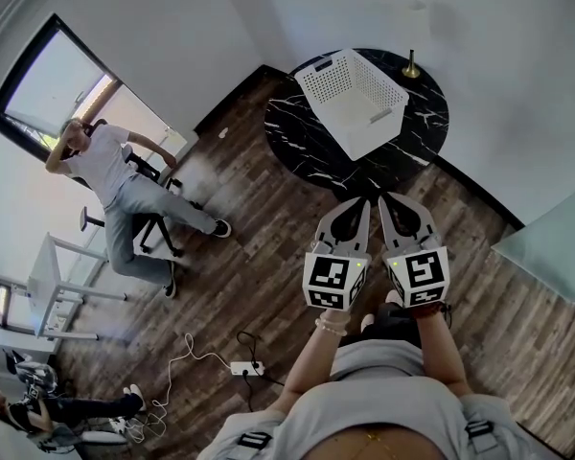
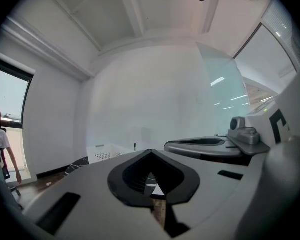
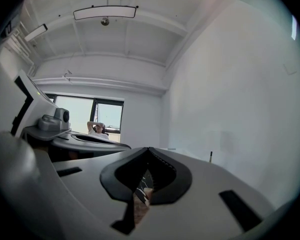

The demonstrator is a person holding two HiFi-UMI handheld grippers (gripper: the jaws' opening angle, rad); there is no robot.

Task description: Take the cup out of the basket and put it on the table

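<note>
A white perforated basket (image 1: 350, 99) stands on a round black marble table (image 1: 307, 147) ahead of me. No cup shows in any view, and the basket's inside looks plain white from here. My left gripper (image 1: 365, 203) and right gripper (image 1: 382, 200) are held side by side over the wooden floor, short of the table's near edge. Both are shut with nothing between the jaws. In the left gripper view the shut left gripper (image 2: 151, 151) points toward the basket (image 2: 104, 153). The right gripper (image 3: 149, 149) points at a white wall.
A small brass stand (image 1: 411, 66) is on the table's far side. A person sits on a chair (image 1: 115, 175) by the window at left, next to a white desk (image 1: 48, 286). A power strip (image 1: 246, 367) and cable lie on the floor. A glass panel (image 1: 556, 247) is at right.
</note>
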